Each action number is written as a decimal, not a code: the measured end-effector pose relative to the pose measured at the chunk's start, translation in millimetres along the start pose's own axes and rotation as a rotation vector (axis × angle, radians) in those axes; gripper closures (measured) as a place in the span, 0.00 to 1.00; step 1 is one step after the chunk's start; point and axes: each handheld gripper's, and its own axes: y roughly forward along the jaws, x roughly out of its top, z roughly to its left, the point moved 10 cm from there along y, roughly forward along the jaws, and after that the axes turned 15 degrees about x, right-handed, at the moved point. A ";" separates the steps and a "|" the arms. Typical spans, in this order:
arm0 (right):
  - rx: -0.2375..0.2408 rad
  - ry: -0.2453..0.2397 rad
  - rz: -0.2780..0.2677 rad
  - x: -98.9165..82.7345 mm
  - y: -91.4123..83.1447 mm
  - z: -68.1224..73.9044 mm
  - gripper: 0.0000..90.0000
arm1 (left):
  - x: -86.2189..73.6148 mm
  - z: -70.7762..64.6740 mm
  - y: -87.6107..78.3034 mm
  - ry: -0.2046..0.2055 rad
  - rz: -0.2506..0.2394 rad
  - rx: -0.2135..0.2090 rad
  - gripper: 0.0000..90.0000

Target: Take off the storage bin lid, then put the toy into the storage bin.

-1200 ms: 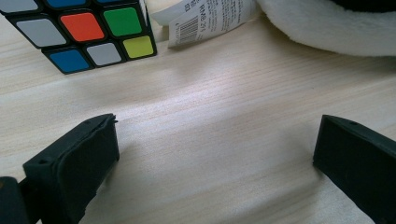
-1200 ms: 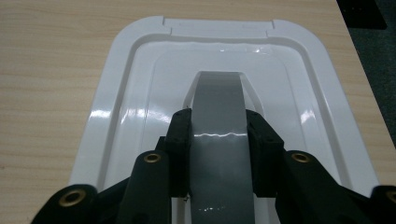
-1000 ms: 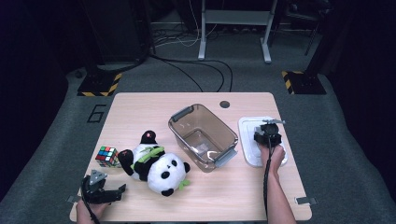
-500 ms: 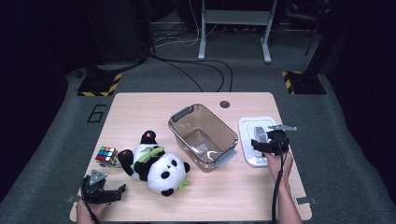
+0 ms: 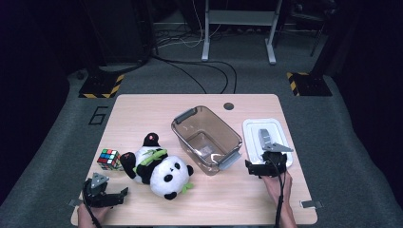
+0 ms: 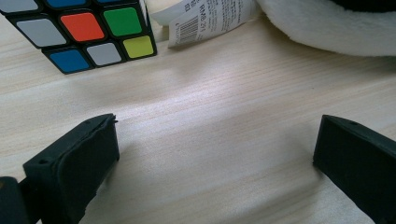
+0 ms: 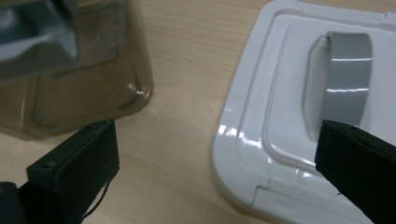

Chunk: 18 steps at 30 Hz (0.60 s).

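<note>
Right gripper (image 5: 263,167) sits low at the near right of the table (image 5: 237,204), held from below by a hand (image 5: 278,183). Its jaws stand wide and have just been opening, with only bare wood and the lid's near corner between them. In the right gripper view one jaw lies over the table beside the bin's corner, the other over the lid's near edge; whether it touches the lid cannot be told.

White lid (image 5: 266,140) — flat on the table just beyond the right gripper, grey handle (image 7: 348,77) up. The lid lies free of the pads.

Clear brown storage bin (image 5: 206,139) stands just to the left of the right gripper and a little farther off, open-topped, grey latches at both ends. Close beside the lid, a strip of table between them.

Left gripper (image 5: 107,194) rests at the near left edge, jaws wide apart, bare tabletop between them — holding nothing.

Just beyond the left gripper, to its left, a Rubik's cube (image 6: 79,28). Beyond and to its right, a plush panda (image 5: 159,168) lies on the table with a paper tag (image 6: 210,18) trailing toward the cube. The panda lies between the cube and the bin, apart from both grippers.

Past the far table edge: grey floor (image 5: 237,85), cables and a metal stand's legs.
</note>
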 end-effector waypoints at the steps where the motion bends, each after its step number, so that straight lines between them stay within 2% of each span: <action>1: 0.003 -0.005 0.005 -3.3 1.6 4.0 0.00 | 0.0 0.0 0.0 0.000 0.000 0.000 0.00; 5: 0.024 -0.045 0.033 -17.7 10.2 20.1 0.00 | 0.0 0.0 0.0 0.000 0.000 0.000 0.00; 9: 0.044 -0.050 0.047 -31.3 19.3 34.3 0.00 | 0.0 0.0 0.0 -0.001 0.000 0.000 0.00; 11: 0.065 -0.070 0.059 -37.9 25.2 41.0 0.00 | -0.1 0.0 -0.1 0.000 0.001 0.000 0.00; 13: 0.060 -0.092 0.072 -44.3 30.8 46.0 0.00 | 0.0 0.0 0.0 0.000 0.000 0.000 0.00; 16: 0.068 -0.088 0.092 -51.7 37.5 51.9 0.00 | 0.0 0.0 0.0 0.000 0.000 0.000 0.00; 18: 0.055 -0.107 0.109 -55.3 40.4 52.9 0.00 | -0.1 -0.1 -0.2 -0.001 0.002 0.001 0.00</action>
